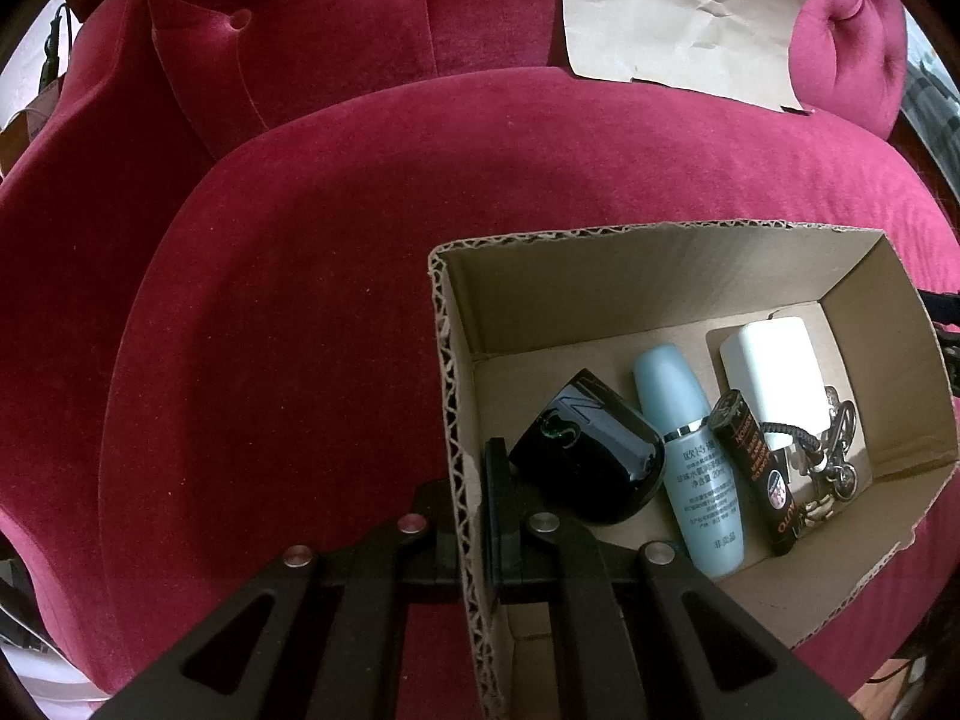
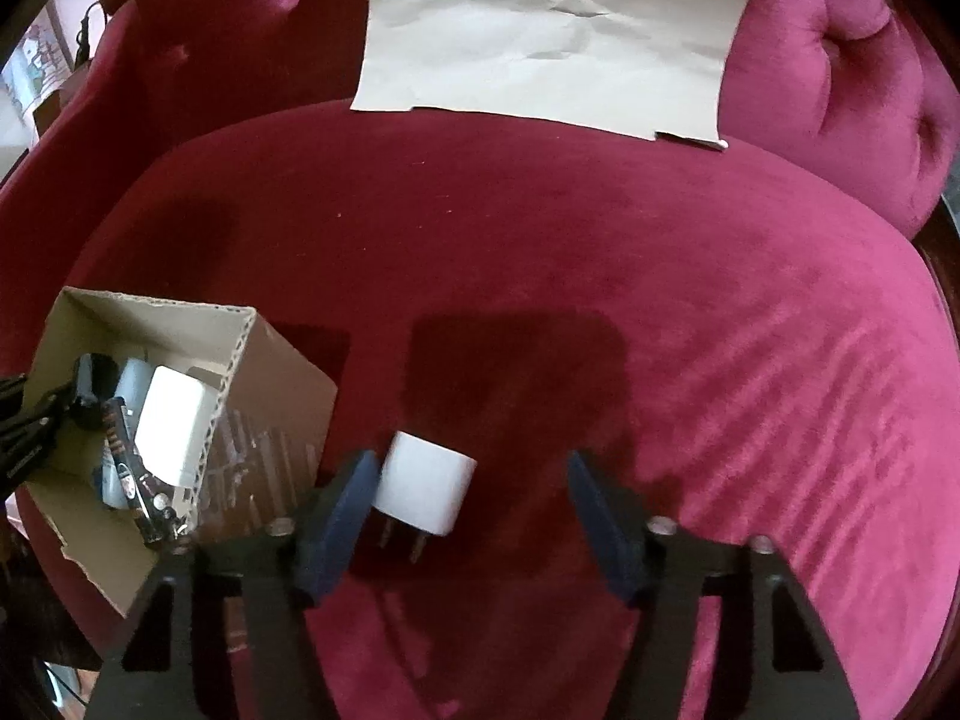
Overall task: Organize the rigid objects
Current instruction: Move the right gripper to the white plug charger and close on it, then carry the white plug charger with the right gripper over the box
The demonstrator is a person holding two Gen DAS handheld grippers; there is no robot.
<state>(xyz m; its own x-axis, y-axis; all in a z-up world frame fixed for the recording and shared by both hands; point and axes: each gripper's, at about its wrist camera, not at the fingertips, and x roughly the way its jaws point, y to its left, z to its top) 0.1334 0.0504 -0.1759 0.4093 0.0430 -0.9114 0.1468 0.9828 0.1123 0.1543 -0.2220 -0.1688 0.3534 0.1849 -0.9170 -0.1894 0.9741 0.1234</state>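
Note:
A cardboard box (image 1: 672, 276) sits on the red sofa seat. It holds a black mouse (image 1: 585, 456), a pale blue bottle (image 1: 690, 456), a dark tube (image 1: 756, 474), a white block (image 1: 774, 372) and a small metal motorcycle trinket (image 1: 834, 456). My left gripper (image 1: 468, 516) is shut on the box's left wall. In the right wrist view the box (image 2: 282, 408) is at the left. A white plug adapter (image 2: 426, 489) lies on the seat, prongs toward me, touching the left finger of my open right gripper (image 2: 468, 504).
A beige paper sheet (image 2: 540, 42) leans against the tufted sofa back (image 1: 300, 30). The velvet seat (image 2: 720, 330) stretches to the right of the box. The sofa arm (image 1: 54, 210) rises at the left.

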